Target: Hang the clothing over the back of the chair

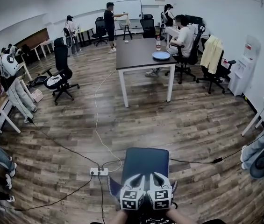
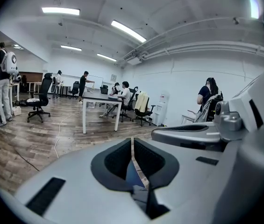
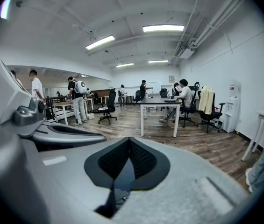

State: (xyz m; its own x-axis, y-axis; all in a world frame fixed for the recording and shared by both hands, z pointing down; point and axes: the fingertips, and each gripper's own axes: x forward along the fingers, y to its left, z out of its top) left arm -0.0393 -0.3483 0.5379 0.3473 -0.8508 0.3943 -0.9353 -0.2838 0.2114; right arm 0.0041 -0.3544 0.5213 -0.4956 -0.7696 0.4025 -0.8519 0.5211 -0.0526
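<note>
Dark blue clothing (image 1: 146, 164) lies smooth over a chair right below me in the head view, and it hides most of the chair. Cloth corners stick out at its near left (image 1: 115, 185) and near right. My left gripper (image 1: 140, 177) and right gripper (image 1: 156, 176) hang side by side over the near edge of the cloth, each with its marker cube facing up. The left gripper (image 2: 132, 140) has its jaws together, and so does the right gripper (image 3: 129, 140). A bit of blue shows below each pair of jaws. I see no cloth pinched between the pads.
A power strip (image 1: 99, 171) and cables lie on the wood floor left of the chair. A dark table (image 1: 143, 55) stands ahead, with seated people and office chairs behind it. A yellow garment hangs on a chair (image 1: 212, 55) at the right. Desks and standing people line the left side.
</note>
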